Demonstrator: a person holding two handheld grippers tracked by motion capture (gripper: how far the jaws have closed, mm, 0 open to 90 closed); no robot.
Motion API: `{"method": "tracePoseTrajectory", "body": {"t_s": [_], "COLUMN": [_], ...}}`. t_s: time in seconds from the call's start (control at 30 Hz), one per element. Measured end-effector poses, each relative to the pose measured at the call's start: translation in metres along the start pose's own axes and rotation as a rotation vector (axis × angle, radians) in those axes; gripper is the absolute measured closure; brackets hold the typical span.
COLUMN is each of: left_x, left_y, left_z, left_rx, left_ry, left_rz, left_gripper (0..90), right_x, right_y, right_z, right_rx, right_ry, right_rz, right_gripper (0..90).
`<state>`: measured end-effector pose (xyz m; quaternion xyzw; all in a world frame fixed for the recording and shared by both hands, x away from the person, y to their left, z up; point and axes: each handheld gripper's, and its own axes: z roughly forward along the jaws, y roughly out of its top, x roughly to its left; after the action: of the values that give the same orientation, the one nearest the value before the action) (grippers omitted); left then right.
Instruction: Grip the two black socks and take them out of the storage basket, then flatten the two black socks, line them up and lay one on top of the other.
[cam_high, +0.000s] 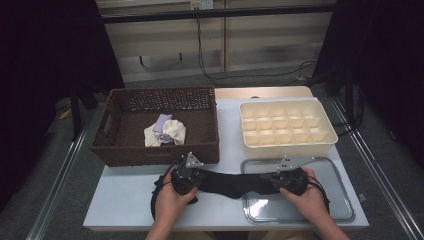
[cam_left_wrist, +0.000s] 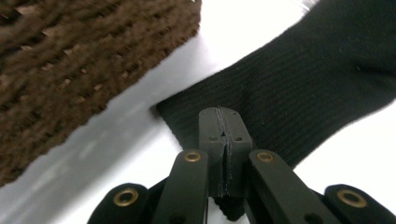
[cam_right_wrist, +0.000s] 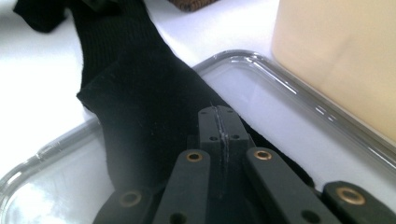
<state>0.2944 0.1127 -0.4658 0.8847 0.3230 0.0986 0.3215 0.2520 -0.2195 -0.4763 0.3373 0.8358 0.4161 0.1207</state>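
Bare white table lies open at the lower left of the high view, left of the left gripper. Above it the wicker basket walls off the way. At upper right the cream divided box blocks passage; the clear tray rims the lower right. Between basket and box runs a narrow free lane. The black sock spans the lower middle.

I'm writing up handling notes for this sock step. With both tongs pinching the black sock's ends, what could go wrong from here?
1. The left tongs pinch only the edge of the black sock, so a firm pull might slip it free.
2. The right tongs grip over the clear tray; dragging the sock could shift the tray.
3. The wicker basket stands close to the left tongs and may be bumped on lifting.
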Motion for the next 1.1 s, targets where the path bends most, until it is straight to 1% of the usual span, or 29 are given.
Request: {"method": "tracePoseTrajectory", "body": {"t_s": [0.03, 0.07, 0.13, 0.2, 0.23, 0.27, 0.3, 0.33, 0.37, 0.4, 0.43, 0.47, 0.5, 0.53, 0.57, 0.6, 0.67, 0.73, 0.8, 0.87, 0.9, 0.93, 0.97, 1.0, 1.03, 1.07, 1.1], "left_x": [0.001, 0.003, 0.004, 0.004, 0.004, 0.004, 0.003, 0.002, 0.002, 0.001, 0.0, -0.001, -0.003, -0.004, -0.006, -0.006, -0.007, -0.008, -0.007, -0.007, -0.007, -0.007, -0.008, -0.008, -0.008, -0.009, -0.01], "left_y": [0.0, 0.001, 0.001, 0.001, 0.001, 0.001, 0.001, 0.001, 0.001, 0.001, 0.001, 0.001, 0.0, 0.0, 0.0, 0.0, -0.001, -0.001, -0.001, -0.001, -0.001, -0.001, -0.002, -0.002, -0.002, -0.002, -0.002], "left_z": [0.001, 0.001, 0.001, 0.0, 0.0, -0.003, -0.004, -0.007, -0.009, -0.01, -0.011, -0.011, -0.009, -0.008, -0.006, -0.004, -0.001, 0.0, 0.001, 0.0, 0.001, 0.001, 0.001, 0.001, 0.002, 0.001, 0.002], "left_rx": [-0.009, -0.013, -0.024, -0.025, -0.034, -0.03, -0.041, -0.049, -0.054, -0.049, -0.042, -0.045, -0.038, -0.021, -0.018, -0.012, -0.01, -0.003, -0.004, -0.017, -0.015, -0.006, -0.009, -0.002, -0.002, 0.004, -0.001], "left_ry": [0.005, 0.008, -0.003, 0.005, -0.001, 0.005, 0.001, 0.005, -0.003, -0.022, -0.028, -0.035, -0.051, -0.054, -0.053, -0.062, -0.071, -0.078, -0.086, -0.102, -0.111, -0.113, -0.11, -0.119, -0.112, -0.1, -0.092], "left_rz": [-0.007, -0.011, -0.043, -0.041, -0.044, -0.038, -0.043, -0.043, -0.045, -0.054, -0.055, -0.05, -0.058, -0.05, -0.046, -0.052, -0.053, -0.056, -0.069, -0.097, -0.106, -0.097, -0.096, -0.096, -0.086, -0.068, -0.059], "left_gripper": [88.9, 88.7, 87.2, 82.6, 79.9, 76.7, 74.5, 73.3, 71.9, 71.9, 71.9, 71.9, 71.8, 71.9, 71.7, 70.3, 68.6, 68.5, 67.4, 66.6, 66.9, 67.3, 67.3, 67.4, 68.1, 70.1, 72.8], "right_x": [0.0, -0.001, -0.003, -0.006, -0.007, -0.007, -0.008, -0.008, -0.007, -0.007, -0.007, -0.006, -0.006, -0.005, -0.003, -0.002, 0.0, 0.001, 0.003, 0.004, 0.005, 0.006, 0.007, 0.008, 0.009, 0.009, 0.009], "right_y": [0.001, 0.002, 0.003, 0.003, 0.003, 0.003, 0.003, 0.003, 0.003, 0.004, 0.004, 0.004, 0.005, 0.005, 0.006, 0.006, 0.006, 0.005, 0.005, 0.005, 0.005, 0.005, 0.005, 0.004, 0.004, 0.003, 0.003], "right_z": [-0.001, -0.001, 0.0, 0.004, 0.006, 0.007, 0.008, 0.007, 0.006, 0.004, 0.002, -0.001, -0.003, -0.005, -0.007, -0.008, -0.008, -0.007, -0.005, -0.002, 0.0, 0.002, 0.004, 0.006, 0.008, 0.009, 0.009], "right_rx": [0.001, -0.004, -0.002, 0.008, 0.009, 0.012, 0.011, 0.006, 0.001, 0.001, -0.004, -0.015, -0.025, -0.03, -0.036, -0.043, -0.041, -0.046, -0.041, -0.036, -0.032, -0.014, 0.003, 0.013, 0.025, 0.028, 0.027], "right_ry": [-0.008, -0.006, -0.025, -0.039, -0.039, -0.049, -0.055, -0.063, -0.079, -0.086, -0.084, -0.087, -0.083, -0.073, -0.071, -0.072, -0.059, -0.047, -0.035, -0.018, -0.011, -0.004, 0.002, 0.008, 0.013, 0.012, 0.017], "right_rz": [-0.003, -0.009, -0.016, -0.008, -0.009, -0.01, -0.01, -0.011, -0.014, -0.016, -0.016, -0.01, -0.007, -0.005, -0.009, -0.009, 0.0, -0.005, -0.001, -0.006, -0.005, -0.01, -0.019, -0.025, -0.029, -0.035, -0.038], "right_gripper": [89.7, 89.8, 89.8, 89.8, 89.8, 89.2, 88.1, 85.0, 83.2, 83.2, 82.7, 81.1, 81.1, 80.7, 80.1, 79.1, 77.6, 75.7, 74.6, 74.3, 74.3, 74.6, 75.1, 76.0, 77.0, 78.4, 80.1]}}
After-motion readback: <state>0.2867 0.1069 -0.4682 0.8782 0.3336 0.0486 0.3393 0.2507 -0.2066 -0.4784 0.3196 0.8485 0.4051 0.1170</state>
